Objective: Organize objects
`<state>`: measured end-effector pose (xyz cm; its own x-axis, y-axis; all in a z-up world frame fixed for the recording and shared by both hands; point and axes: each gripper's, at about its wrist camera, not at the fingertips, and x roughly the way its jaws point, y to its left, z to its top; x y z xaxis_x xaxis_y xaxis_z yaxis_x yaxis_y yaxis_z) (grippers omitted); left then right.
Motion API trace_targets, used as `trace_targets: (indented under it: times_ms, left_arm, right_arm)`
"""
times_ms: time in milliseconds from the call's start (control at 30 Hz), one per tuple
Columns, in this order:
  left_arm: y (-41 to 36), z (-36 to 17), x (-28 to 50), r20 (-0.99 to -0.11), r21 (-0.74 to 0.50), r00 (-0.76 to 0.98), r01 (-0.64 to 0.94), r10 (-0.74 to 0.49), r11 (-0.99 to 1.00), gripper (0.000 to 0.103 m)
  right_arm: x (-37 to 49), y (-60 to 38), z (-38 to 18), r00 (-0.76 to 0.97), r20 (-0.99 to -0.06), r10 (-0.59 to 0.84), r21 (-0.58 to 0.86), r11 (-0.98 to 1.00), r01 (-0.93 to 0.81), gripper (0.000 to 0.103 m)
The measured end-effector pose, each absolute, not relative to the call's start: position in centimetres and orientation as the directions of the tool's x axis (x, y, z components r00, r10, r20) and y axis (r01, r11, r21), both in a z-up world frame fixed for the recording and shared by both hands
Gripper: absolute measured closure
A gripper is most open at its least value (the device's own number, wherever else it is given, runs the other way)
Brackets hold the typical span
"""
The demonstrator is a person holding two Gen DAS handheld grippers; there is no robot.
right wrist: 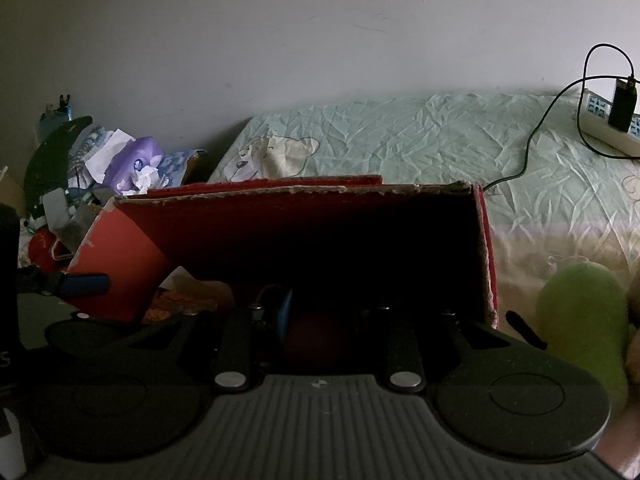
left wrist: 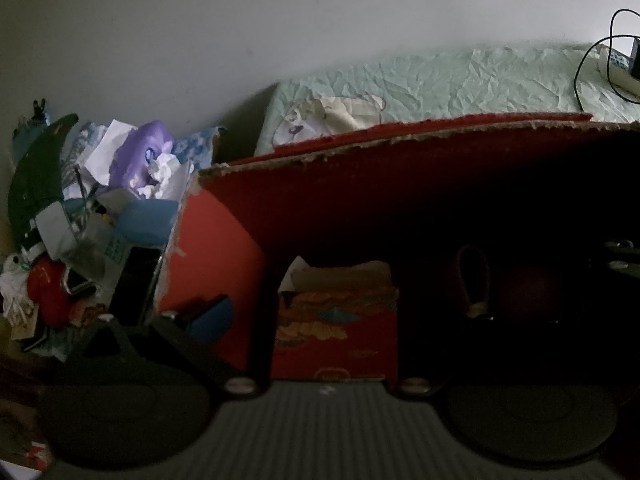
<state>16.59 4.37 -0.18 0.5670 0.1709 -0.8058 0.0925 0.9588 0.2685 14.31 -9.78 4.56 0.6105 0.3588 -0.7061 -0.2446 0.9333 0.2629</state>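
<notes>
Pale grey wall (right wrist: 280, 40) backs a bed covered by a crinkled mint-green sheet (right wrist: 420, 140), on which a torn red cardboard box (right wrist: 320, 208) stands open.

Inside that box, the right gripper (right wrist: 320, 320) closes its jaws on a dark red round object (right wrist: 316, 340), a blue finger pad (right wrist: 286, 312) pressed to its left side.

The left gripper (left wrist: 320, 320) has its jaws spread wide; its blue-padded left finger (left wrist: 212, 316) sits at the box's left wall.

Between the left fingers, inside the box, lies a small red patterned carton (left wrist: 336, 320).

Left of the box rises a heap of papers and clutter (left wrist: 100, 200).

Right of the box lies a fuzzy lime-green object (right wrist: 580, 312).

Beyond the box, at the wall, a white power strip (right wrist: 608, 128) holds a black cable (right wrist: 532, 152).
</notes>
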Motion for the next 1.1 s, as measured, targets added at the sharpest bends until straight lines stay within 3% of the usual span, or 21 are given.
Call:
trace_targets:
  times_ms: [867,1100]
  left_arm:
    - [4.1,-0.3,16.7,-0.811,0.282,0.558,0.115,0.173,0.953,0.003]
    - [5.6,1.3,16.4,-0.831,0.176,0.544,0.060,0.116,0.982,0.003]
  right_arm:
    - [14.3,-9.5,4.5,0.607,-0.711,0.355,0.263,0.935,-0.239,0.074]
    - [13.9,-9.2,5.5,0.601,-0.736,0.312,0.233,0.950,-0.207,0.071]
